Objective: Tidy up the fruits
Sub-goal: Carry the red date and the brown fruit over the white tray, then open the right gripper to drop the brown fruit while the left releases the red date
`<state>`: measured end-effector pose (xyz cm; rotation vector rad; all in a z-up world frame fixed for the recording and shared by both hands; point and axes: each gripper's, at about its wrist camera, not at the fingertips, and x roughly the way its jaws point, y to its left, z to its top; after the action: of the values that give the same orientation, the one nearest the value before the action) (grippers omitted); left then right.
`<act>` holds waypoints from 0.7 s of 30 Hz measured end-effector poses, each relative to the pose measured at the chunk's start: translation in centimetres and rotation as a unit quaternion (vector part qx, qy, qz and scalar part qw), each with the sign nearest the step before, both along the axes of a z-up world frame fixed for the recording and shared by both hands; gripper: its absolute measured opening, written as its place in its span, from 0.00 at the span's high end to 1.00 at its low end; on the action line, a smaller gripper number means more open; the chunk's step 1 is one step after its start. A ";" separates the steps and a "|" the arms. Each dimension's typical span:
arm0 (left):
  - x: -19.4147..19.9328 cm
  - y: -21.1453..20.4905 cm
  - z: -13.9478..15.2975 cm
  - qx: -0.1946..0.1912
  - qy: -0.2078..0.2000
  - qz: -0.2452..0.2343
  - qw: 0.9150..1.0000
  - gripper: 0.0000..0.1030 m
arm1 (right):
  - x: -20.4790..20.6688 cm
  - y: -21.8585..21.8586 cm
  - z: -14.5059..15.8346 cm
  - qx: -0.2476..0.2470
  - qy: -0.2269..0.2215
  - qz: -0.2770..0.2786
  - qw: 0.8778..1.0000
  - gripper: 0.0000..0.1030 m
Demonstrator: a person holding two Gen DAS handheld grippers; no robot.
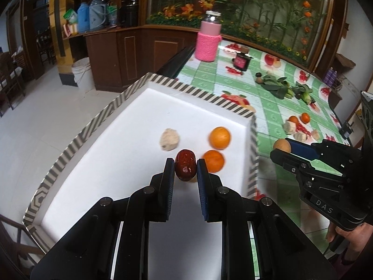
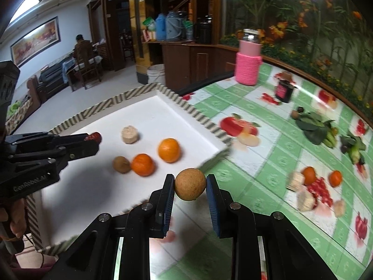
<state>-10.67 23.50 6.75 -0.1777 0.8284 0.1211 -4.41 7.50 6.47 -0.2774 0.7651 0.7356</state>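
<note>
Right tongs [image 1: 278, 150] marked DAS, left [image 2: 93, 137] GenRobot.AI

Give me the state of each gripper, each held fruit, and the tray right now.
left gripper: shut on red date, over the tray
right gripper: shut on brown round fruit, near the tray's edge
tray: holds two oranges, a beige chunk, a small brown fruit
</note>
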 end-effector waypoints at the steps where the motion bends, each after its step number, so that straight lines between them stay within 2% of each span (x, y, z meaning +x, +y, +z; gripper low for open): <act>1: 0.0 0.2 -0.1 0.000 0.002 0.002 1.000 0.82 | 0.0 0.6 -0.1 0.003 0.006 0.009 1.000 0.74; 7: -0.6 2.0 -0.8 0.003 0.015 0.019 1.000 0.82 | -0.6 3.8 -0.5 0.039 0.052 0.072 0.995 0.74; 12: -0.6 2.8 -1.5 0.009 0.027 0.033 0.999 0.82 | -1.4 6.3 -1.6 0.021 0.062 0.108 0.992 0.74; 21: -0.4 3.2 -2.3 0.013 0.035 0.045 0.998 0.82 | -1.8 7.4 -3.2 0.004 0.067 0.113 0.991 0.71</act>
<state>-11.04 26.66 4.49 -0.1874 0.8894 0.2241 -6.19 14.92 3.27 -0.3125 0.8671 0.9793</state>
